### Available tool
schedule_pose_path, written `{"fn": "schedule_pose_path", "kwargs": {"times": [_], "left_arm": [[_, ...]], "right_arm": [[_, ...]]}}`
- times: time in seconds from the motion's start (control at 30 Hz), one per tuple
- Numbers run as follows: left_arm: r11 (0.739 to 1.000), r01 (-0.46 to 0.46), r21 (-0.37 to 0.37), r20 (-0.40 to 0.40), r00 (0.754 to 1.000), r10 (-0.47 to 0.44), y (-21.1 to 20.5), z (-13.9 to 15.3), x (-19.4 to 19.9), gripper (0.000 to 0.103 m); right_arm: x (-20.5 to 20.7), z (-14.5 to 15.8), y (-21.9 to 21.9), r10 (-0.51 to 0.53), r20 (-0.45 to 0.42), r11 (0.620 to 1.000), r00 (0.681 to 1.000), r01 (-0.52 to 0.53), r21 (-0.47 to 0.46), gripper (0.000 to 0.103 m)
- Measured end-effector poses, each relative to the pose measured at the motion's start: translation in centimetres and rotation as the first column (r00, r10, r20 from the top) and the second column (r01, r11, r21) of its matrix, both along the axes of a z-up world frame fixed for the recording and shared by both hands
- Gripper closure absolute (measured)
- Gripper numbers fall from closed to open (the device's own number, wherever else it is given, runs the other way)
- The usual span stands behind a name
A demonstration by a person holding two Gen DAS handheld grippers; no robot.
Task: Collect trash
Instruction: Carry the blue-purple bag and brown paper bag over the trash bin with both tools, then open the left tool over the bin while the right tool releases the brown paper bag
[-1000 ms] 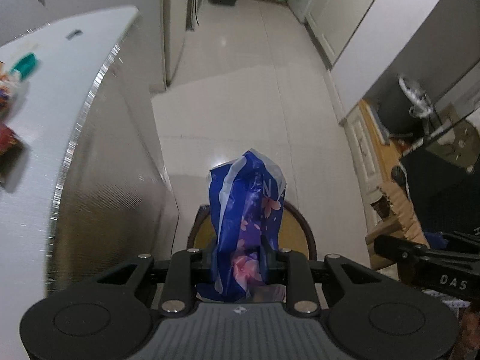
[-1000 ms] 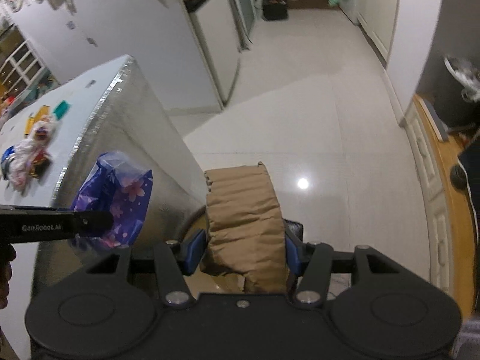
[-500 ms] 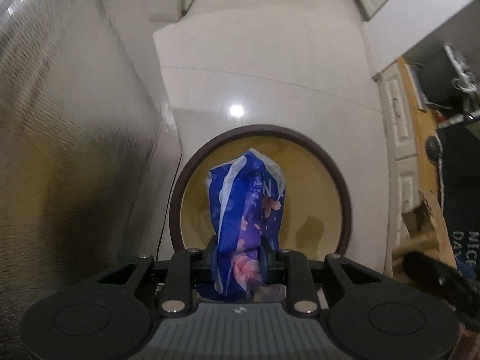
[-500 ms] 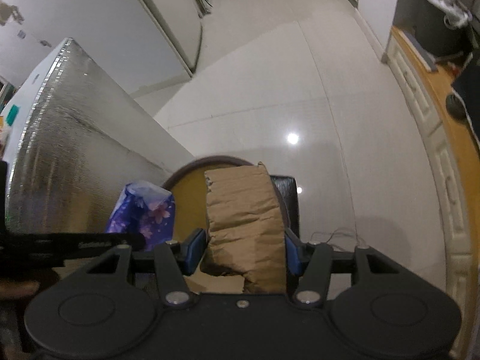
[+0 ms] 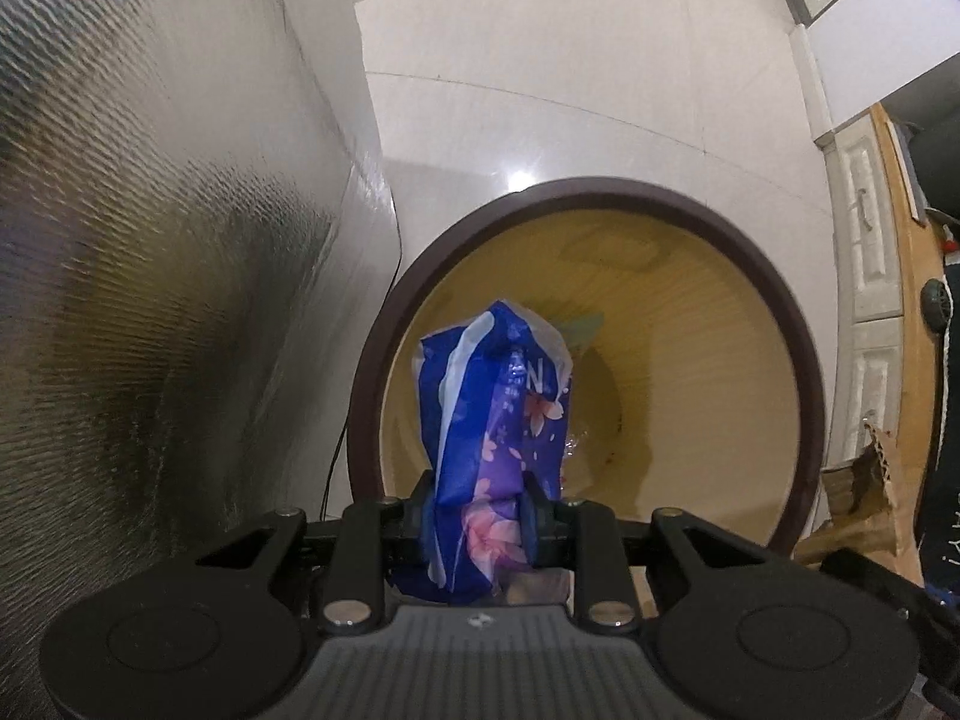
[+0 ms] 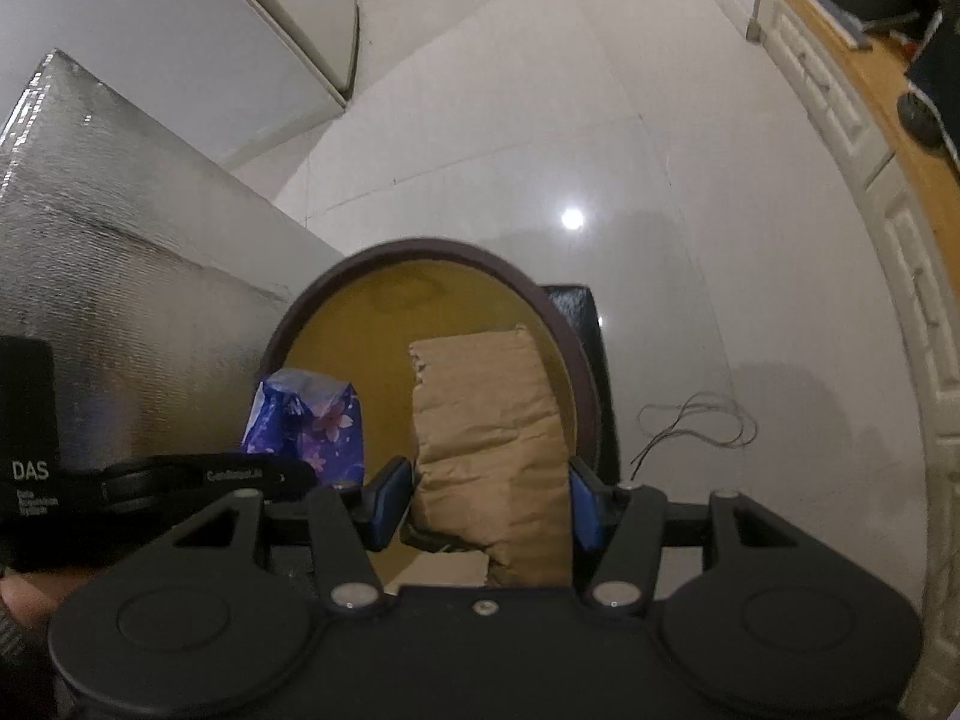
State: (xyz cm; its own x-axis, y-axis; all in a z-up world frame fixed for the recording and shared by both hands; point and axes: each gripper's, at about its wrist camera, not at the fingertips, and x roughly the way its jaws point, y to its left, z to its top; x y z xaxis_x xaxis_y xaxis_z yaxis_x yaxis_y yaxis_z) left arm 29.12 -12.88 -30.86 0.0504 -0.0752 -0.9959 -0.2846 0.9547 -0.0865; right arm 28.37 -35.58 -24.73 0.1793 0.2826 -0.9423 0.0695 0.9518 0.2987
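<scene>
The left gripper (image 5: pixel 477 516) is clenched on a crumpled blue plastic wrapper with pink flowers (image 5: pixel 492 420), held above the mouth of the round yellow bin with a dark brown rim (image 5: pixel 600 189). The right gripper (image 6: pixel 489 501) grasps a creased brown cardboard piece (image 6: pixel 489 420) over the same bin, right of the wrapper. A silver textured panel (image 5: pixel 150 240) stands left of the bin.
</scene>
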Motion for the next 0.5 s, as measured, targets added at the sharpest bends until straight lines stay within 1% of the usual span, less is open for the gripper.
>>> {"fn": "schedule_pose_path", "kwargs": {"times": [0.1, 0.2, 0.4, 0.5], "left_arm": [[1.000, -0.002, -0.002, -0.007, 1.000, 0.002, -0.4, -1.2, 0.6, 0.074], [1.000, -0.005, -0.004, -0.009, 1.000, 0.005, -0.4, -2.2, 1.0, 0.074], [1.000, -0.012, -0.009, -0.015, 1.000, 0.012, -0.6, -3.1, 1.0, 0.073], [1.000, -0.007, -0.011, -0.017, 1.000, 0.007, -0.4, -3.3, 0.8, 0.072]], "right_arm": [[0.4, -1.4, 0.1, -0.017, -0.025, 1.000, 1.000, 0.018, 0.021, 0.047], [0.8, -2.6, 0.4, -0.031, -0.043, 0.999, 0.999, 0.032, 0.017, 0.047], [2.1, -5.1, 0.8, -0.059, -0.087, 0.998, 0.994, 0.059, -0.001, 0.045], [2.7, -6.0, 0.8, -0.061, -0.088, 0.998, 0.994, 0.060, -0.015, 0.044]]}}
